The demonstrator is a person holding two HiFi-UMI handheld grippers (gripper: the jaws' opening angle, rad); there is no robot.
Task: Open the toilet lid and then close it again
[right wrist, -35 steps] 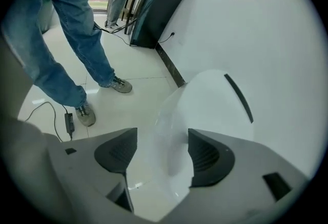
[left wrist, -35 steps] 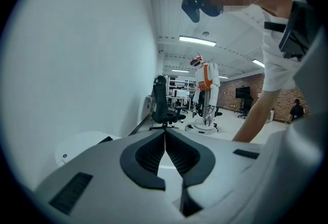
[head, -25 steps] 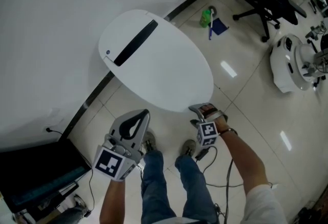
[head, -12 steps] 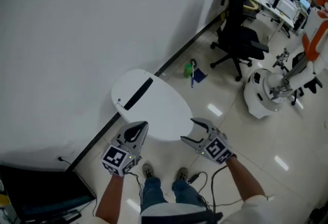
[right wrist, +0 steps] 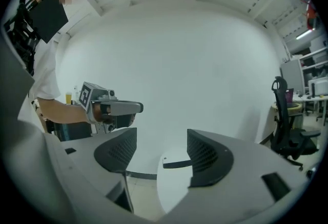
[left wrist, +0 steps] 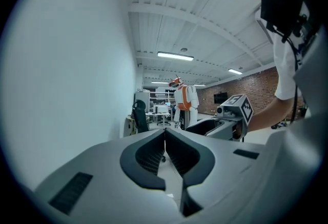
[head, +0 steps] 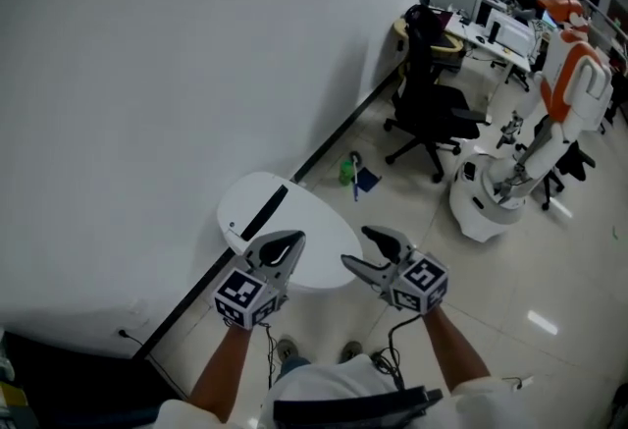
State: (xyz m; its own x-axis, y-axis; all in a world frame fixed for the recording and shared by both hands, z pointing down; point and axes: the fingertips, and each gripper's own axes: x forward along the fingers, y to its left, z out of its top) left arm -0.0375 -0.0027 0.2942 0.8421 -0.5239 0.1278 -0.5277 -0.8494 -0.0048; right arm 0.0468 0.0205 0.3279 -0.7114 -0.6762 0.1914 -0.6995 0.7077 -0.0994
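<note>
- Two hand-held grippers hang in front of the person, both low in the head view, around 6 o'clock.
- Left gripper point(head: 290, 242): jaws pressed together along their length, nothing between them. Its own view looks level down the room.
- Right gripper point(head: 356, 247): jaws spread, with nothing between them. The toilet shows beyond and below the gap, clear of both pads.
- Toilet lid point(head: 316, 239): a white oval against the wall point(head: 147, 74), at about 7 o'clock from the middle of the head view. It appears to lie down flat – the view is distant, so this is not certain. A black strip point(head: 265, 211) crosses its wall end, toward 10 o'clock.
- In the head view, the left gripper overlaps the lid's 7 o'clock edge and the right gripper its 4 o'clock edge. Neither is seen touching it.
- Green bottle point(head: 346, 169) on the floor at 1 o'clock from the lid, by the wall.
- Black office chair point(head: 422, 113) farther out on the same bearing.
- White-and-orange robot point(head: 559, 93) at 2 o'clock, well apart from the toilet.
</note>
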